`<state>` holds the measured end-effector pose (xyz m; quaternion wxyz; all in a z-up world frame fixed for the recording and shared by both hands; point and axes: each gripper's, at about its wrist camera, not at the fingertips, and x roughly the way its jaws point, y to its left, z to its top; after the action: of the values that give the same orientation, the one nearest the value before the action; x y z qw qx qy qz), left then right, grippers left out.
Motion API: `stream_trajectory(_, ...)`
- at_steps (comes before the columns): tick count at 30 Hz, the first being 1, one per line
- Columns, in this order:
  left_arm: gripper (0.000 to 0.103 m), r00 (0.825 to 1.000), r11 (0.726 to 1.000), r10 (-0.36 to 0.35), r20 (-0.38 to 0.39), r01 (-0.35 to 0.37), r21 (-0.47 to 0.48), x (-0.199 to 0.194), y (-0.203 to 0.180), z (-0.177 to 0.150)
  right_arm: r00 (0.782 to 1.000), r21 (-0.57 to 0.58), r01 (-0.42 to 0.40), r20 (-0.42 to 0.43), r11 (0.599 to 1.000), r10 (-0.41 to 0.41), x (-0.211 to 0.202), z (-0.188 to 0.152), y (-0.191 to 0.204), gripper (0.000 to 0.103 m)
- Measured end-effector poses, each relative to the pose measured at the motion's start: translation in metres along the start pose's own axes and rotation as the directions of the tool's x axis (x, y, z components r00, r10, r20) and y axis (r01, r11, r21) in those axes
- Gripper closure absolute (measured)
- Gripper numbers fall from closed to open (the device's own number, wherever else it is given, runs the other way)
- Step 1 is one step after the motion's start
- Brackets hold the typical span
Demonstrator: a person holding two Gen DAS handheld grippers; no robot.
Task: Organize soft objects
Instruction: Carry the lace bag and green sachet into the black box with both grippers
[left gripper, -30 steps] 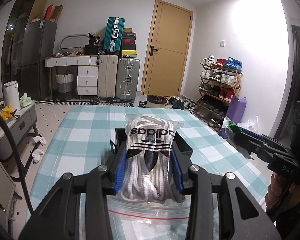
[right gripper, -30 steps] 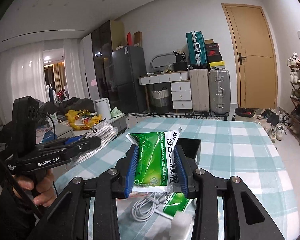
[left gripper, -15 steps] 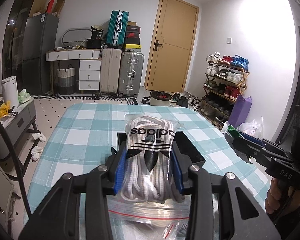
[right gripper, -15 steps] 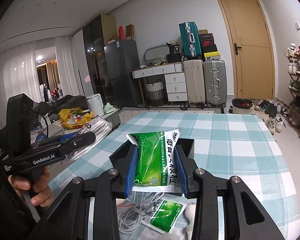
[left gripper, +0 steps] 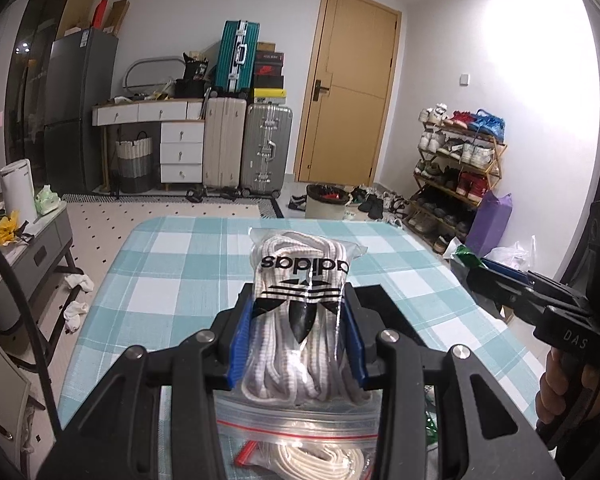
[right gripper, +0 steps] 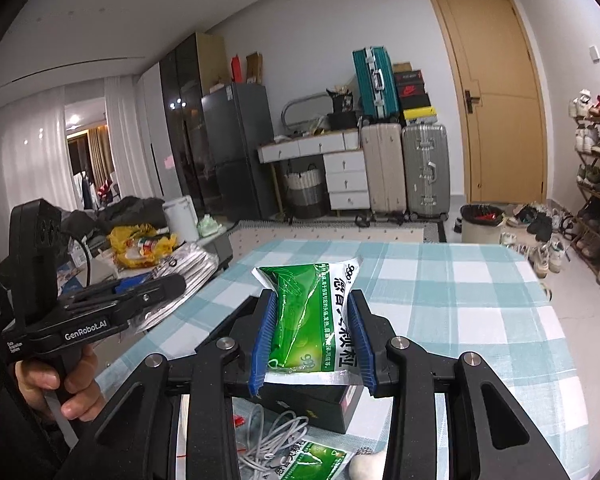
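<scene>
Clear plastic packet of white laces: clamped in left gripper, held above checked tablecloth. Green sachet: pinched by right gripper over black box. Beneath: zip bag of cord, grey cable, second green sachet.

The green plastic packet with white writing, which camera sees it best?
The right wrist view: the green plastic packet sits front and centre, pinched in the right gripper. The left wrist view only catches a green sliver at that gripper's tip.
</scene>
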<state>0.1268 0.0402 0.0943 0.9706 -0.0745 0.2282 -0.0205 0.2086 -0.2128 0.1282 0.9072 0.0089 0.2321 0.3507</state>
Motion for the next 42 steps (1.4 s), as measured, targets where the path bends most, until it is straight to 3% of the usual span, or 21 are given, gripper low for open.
stream_trajectory(14, 0.064, 0.993, 1.0, 0.005, -0.119, -0.004, 0.015, 0.053, 0.0, -0.011, 0.988, -0.05, -0.014, -0.151, 0.999, 0.007, 0.063, -0.01, -0.008, 0.067)
stream_trajectory(42, 0.064, 0.971, 0.997, 0.031, -0.239, -0.013, 0.075, 0.097, -0.01, -0.024, 0.964, -0.107, -0.003, -0.265, 0.994, -0.025, 0.118, -0.025, -0.01, 0.067)
